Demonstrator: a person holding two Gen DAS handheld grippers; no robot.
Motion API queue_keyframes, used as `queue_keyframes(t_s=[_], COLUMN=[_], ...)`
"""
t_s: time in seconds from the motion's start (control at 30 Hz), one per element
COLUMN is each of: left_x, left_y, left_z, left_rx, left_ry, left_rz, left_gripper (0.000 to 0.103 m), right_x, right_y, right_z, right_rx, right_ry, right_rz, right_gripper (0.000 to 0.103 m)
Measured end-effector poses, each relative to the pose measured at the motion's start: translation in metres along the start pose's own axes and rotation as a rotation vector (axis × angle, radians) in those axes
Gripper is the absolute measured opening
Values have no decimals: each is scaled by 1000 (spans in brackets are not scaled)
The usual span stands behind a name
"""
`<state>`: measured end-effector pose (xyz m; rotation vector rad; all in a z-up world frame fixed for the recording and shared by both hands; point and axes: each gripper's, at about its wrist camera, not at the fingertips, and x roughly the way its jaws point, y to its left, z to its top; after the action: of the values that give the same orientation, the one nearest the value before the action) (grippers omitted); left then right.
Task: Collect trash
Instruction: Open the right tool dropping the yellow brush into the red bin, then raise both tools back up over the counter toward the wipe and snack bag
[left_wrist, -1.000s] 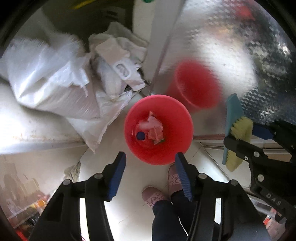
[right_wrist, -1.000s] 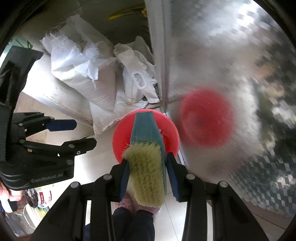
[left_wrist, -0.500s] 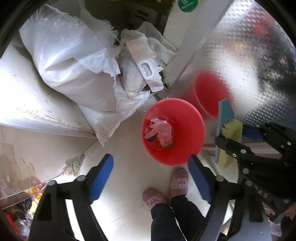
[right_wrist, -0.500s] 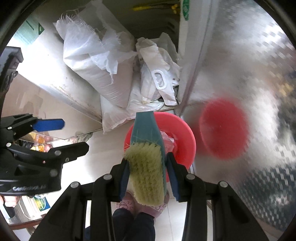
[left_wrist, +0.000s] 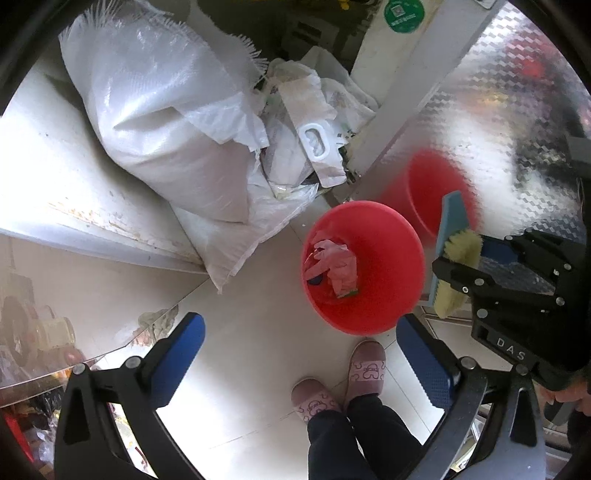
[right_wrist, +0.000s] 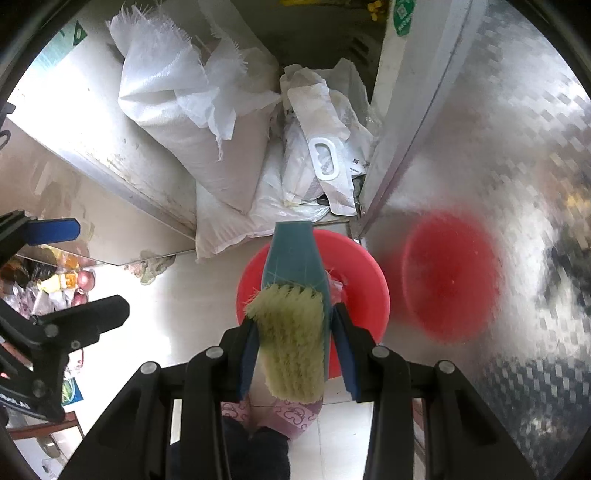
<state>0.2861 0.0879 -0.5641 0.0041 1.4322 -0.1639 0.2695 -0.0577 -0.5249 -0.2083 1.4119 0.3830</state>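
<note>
So closest to the cameras, the right gripper (right_wrist: 293, 354) was clamped on a scrub brush (right_wrist: 293, 314), pinching the bristle end from both sides with the teal handle sticking out forward. That brush looked light and stiff in the handle but squishy in the bristles, so I'd guess the hold was a bit springy; grabbing the hard teal back would be firmer. It was hanging right above the red bucket (left_wrist: 364, 266), pointing down at the floor (left_wrist: 240, 332).

The left gripper (left_wrist: 301, 356) was spread wide with nothing in it, also aimed down, hovering over the floor just left of the bucket, above the person's pink slippers (left_wrist: 364, 369).

Inside the bucket sat some pink crumpled stuff (left_wrist: 334, 264), maybe gloves or plastic wrap, plus a dark blue cap-looking thing. All soft and light, easy to pinch anywhere.

Further back, white woven sacks (left_wrist: 166, 122) and a few plastic bags (left_wrist: 310, 125) were piled against a shiny metal cabinet (left_wrist: 498, 129), which showed a blurry red reflection of the bucket.
</note>
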Motion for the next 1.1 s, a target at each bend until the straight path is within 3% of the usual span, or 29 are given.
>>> queue_keyframes(t_s=[0.03, 0.1, 0.13, 0.17, 0.37, 0.53, 0.73, 1.1], left_x=[0, 1, 1, 1, -11, -32, -86, -264], left_y=[1, 1, 2, 2, 2, 3, -1, -13], left_z=[0, 0, 1, 1, -3, -11, -26, -51], left_rx=[-1, -4, -3, -2, -17, -32, -14, -24], left_ry=[0, -3, -4, -4, -13, -25, -45, -159], left_rz=[0, 4, 8, 17, 9, 21, 31, 26], left_gripper=[103, 103, 103, 103, 103, 103, 103, 103], right_x=[1, 2, 0, -2, -9, -26, -67, -220], right_y=[0, -1, -1, -1, 0, 2, 14, 47], right_z=[0, 3, 3, 4, 2, -6, -10, -9], right_rx=[2, 6, 8, 9, 2, 22, 32, 72], right_ry=[5, 12, 5, -11, -33, -37, -37, -139], right_rz=[3, 9, 3, -8, -7, -6, -1, -23], right_gripper=[37, 49, 64, 74, 94, 99, 99, 99])
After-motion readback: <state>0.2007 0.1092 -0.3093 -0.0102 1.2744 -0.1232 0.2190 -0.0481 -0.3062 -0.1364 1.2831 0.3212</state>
